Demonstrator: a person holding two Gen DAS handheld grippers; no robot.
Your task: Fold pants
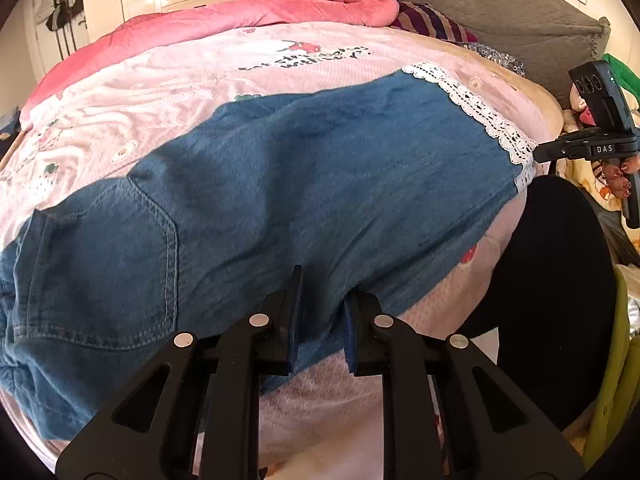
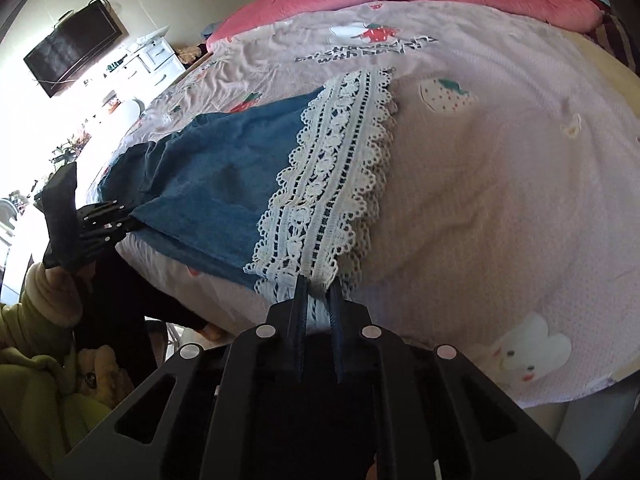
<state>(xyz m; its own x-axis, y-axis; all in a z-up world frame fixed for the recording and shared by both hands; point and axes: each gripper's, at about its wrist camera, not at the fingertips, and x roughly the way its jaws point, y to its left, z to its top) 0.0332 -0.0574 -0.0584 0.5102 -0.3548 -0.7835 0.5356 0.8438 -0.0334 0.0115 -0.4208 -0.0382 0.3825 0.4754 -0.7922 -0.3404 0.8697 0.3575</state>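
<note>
Left gripper (image 1: 320, 312): sitting nearest the left wrist camera, its jaws are pinching the near edge of the pants' denim, roughly midway along the leg.
Right gripper (image 2: 318, 300): closing on the lace cuff (image 2: 324, 184) at its near corner, with the white trim bunched between the jaws (the blue pads are only partly visible).
Pants (image 1: 248, 200): blue denim, lying stretched flat across the bed, running along the bed's near edge; the waist end with a stitched back pocket (image 1: 108, 264) is lying towards the left in the left wrist view, the lace-trimmed hem towards the right.
Bedsheet (image 2: 500, 200): pale pink with strawberry prints and dark lettering, lying under the pants.
Quilt (image 1: 224, 20): a rosy pink one is lying bunched along the bed's far edge.
Person: a light green sleeve (image 2: 32, 320) is showing at the near edge of the bed, behind the left gripper.
Wall: a dark television (image 2: 74, 50) is hanging beyond the bed's far left corner.
</note>
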